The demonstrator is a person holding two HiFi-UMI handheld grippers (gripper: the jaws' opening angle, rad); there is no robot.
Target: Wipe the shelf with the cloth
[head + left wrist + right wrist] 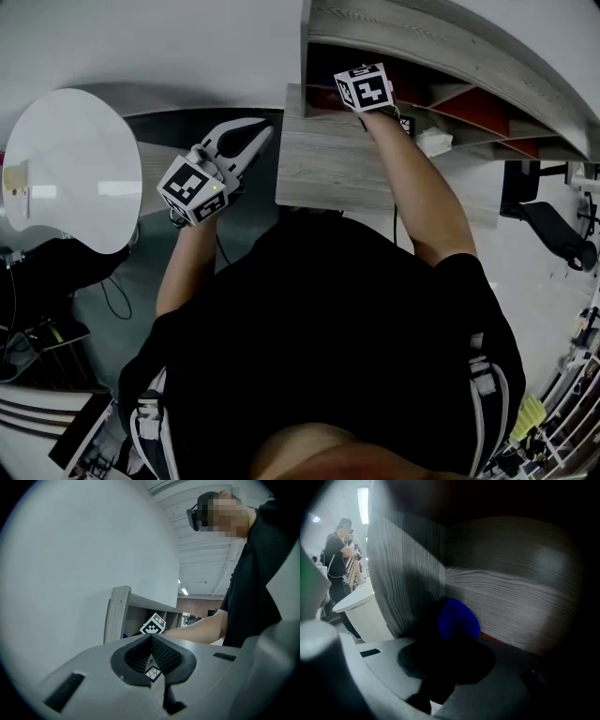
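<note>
Right gripper point(451, 637) is clamped on a bunched blue cloth point(460, 619), deep in the shadowed end compartment of the grey wood-grain shelf point(441, 45). The cloth sits in the corner where the side panel meets the back panel, above a red strip. Its black-and-white marker cube point(366, 87) shows at the compartment's mouth. The left gripper point(151, 641), jaws together and empty, hangs in open air between the shelf's side edge and a white round table point(66, 169).
</note>
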